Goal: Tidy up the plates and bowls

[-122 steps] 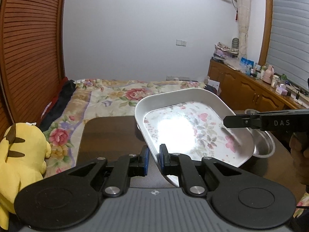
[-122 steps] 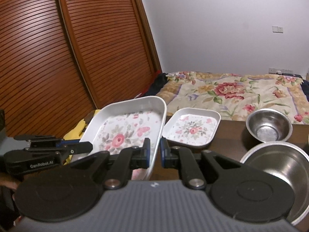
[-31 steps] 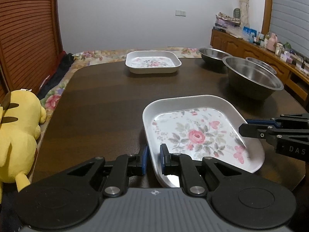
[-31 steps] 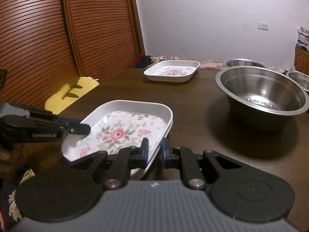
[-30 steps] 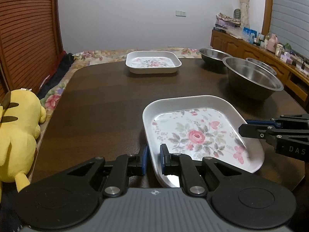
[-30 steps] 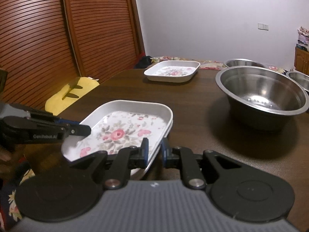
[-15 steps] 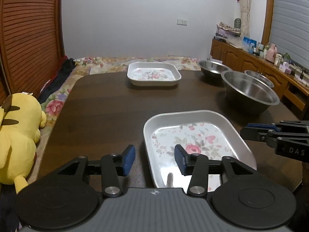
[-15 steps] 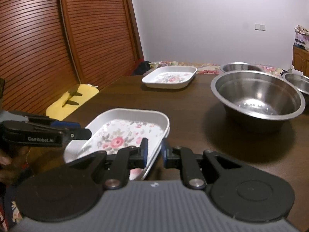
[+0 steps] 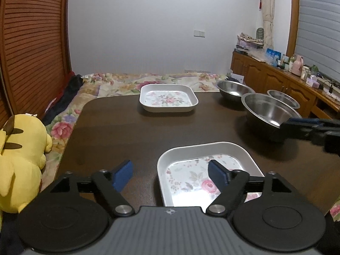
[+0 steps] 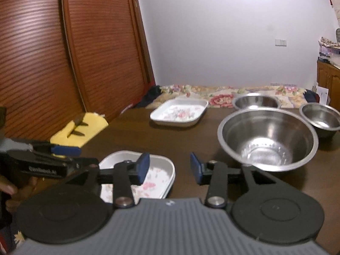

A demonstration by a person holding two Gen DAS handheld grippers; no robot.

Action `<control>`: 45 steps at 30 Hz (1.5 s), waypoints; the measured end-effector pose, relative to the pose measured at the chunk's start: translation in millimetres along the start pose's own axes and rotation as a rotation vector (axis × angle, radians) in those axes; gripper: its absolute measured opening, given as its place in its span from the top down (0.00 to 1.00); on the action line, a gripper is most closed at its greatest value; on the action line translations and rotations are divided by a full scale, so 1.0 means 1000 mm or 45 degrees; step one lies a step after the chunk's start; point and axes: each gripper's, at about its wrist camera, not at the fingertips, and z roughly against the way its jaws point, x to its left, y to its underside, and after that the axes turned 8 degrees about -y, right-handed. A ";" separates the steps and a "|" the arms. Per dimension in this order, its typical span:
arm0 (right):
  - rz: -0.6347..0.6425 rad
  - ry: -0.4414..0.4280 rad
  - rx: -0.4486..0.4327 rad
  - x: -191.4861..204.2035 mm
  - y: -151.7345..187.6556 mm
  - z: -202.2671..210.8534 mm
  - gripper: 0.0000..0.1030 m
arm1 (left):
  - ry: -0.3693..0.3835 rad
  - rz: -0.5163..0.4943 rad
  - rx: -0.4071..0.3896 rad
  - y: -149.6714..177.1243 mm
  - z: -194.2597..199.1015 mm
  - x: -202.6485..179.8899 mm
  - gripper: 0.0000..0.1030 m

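Lying flat, white floral plate (image 9: 191, 176), seemingly square-cornered.

Black grippers (image 9: 170, 175), blue-padded jaws

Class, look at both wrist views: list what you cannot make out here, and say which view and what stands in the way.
- Near floral plate: left wrist view, its near edge is hidden by the left tool.
- Same plate, right wrist view: blurred, partly covered by the right tool.
- Smallest steel bowl: left wrist view, mostly behind the large steel bowl.
- Sideboard clutter: too small to identify.
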 end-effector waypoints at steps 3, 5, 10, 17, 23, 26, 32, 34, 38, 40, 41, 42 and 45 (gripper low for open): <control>0.007 0.011 -0.049 0.002 -0.007 0.009 0.25 | -0.003 0.001 -0.009 -0.001 0.000 0.000 0.15; 0.018 0.017 -0.086 0.003 -0.011 0.014 0.13 | -0.007 0.006 -0.012 -0.002 0.000 0.000 0.13; 0.066 0.040 -0.141 0.004 -0.020 0.019 0.00 | -0.012 0.019 -0.026 -0.003 0.002 0.001 0.10; 0.080 0.041 -0.143 0.002 -0.027 0.014 0.00 | -0.028 0.011 -0.046 -0.011 0.001 0.003 0.08; 0.081 0.034 -0.130 0.000 -0.034 0.008 0.00 | -0.023 -0.014 -0.082 -0.027 -0.004 0.003 0.08; 0.073 0.025 -0.107 -0.004 -0.043 -0.002 0.00 | -0.016 -0.011 -0.099 -0.036 -0.013 0.006 0.08; 0.105 0.003 -0.042 -0.013 -0.064 -0.026 0.00 | -0.027 -0.001 -0.127 -0.061 -0.038 0.018 0.08; 0.123 0.006 -0.024 -0.016 -0.073 -0.033 0.00 | -0.046 -0.009 -0.126 -0.068 -0.046 0.022 0.08; 0.115 -0.018 0.020 -0.023 -0.089 -0.050 0.00 | -0.063 0.008 -0.114 -0.081 -0.060 0.033 0.08; 0.115 -0.039 0.043 -0.026 -0.098 -0.060 0.00 | -0.072 -0.005 -0.112 -0.087 -0.067 0.035 0.08; 0.117 -0.047 0.052 -0.027 -0.101 -0.065 0.00 | -0.079 -0.012 -0.112 -0.091 -0.072 0.036 0.08; 0.118 -0.052 0.062 -0.028 -0.104 -0.071 0.00 | -0.080 -0.013 -0.109 -0.094 -0.076 0.037 0.08; 0.105 -0.072 0.099 -0.032 -0.114 -0.090 0.01 | -0.074 -0.002 -0.094 -0.101 -0.090 0.041 0.08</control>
